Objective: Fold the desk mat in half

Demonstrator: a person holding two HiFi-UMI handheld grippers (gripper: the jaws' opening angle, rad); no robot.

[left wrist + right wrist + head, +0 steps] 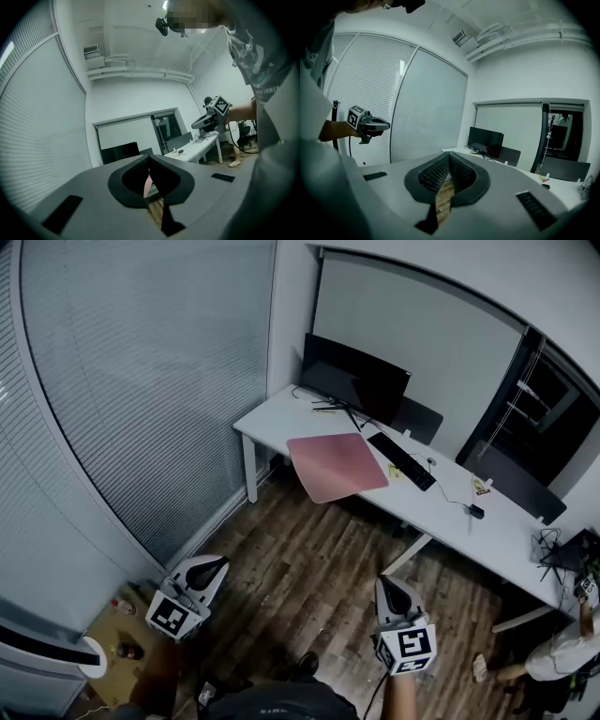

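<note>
The pink desk mat (pixel 336 466) lies flat on the white desk (pixel 278 414), and its near corner hangs over the front edge. Both grippers are held well short of the desk, above the wooden floor. My left gripper (pixel 218 565) is shut and empty, pointing toward the desk. My right gripper (pixel 386 584) is also shut with nothing in it. In the left gripper view the jaws (pixel 149 157) meet, and a sliver of the pink mat (pixel 146 185) shows through the gap below them. The right gripper view shows its closed jaws (pixel 450 154) aimed at the desk.
A black monitor (pixel 354 381) and a keyboard (pixel 401 461) sit behind and to the right of the mat. Blinds cover the window wall on the left. A cardboard box (pixel 120 638) lies on the floor at lower left. A person's legs (pixel 525 667) show at lower right.
</note>
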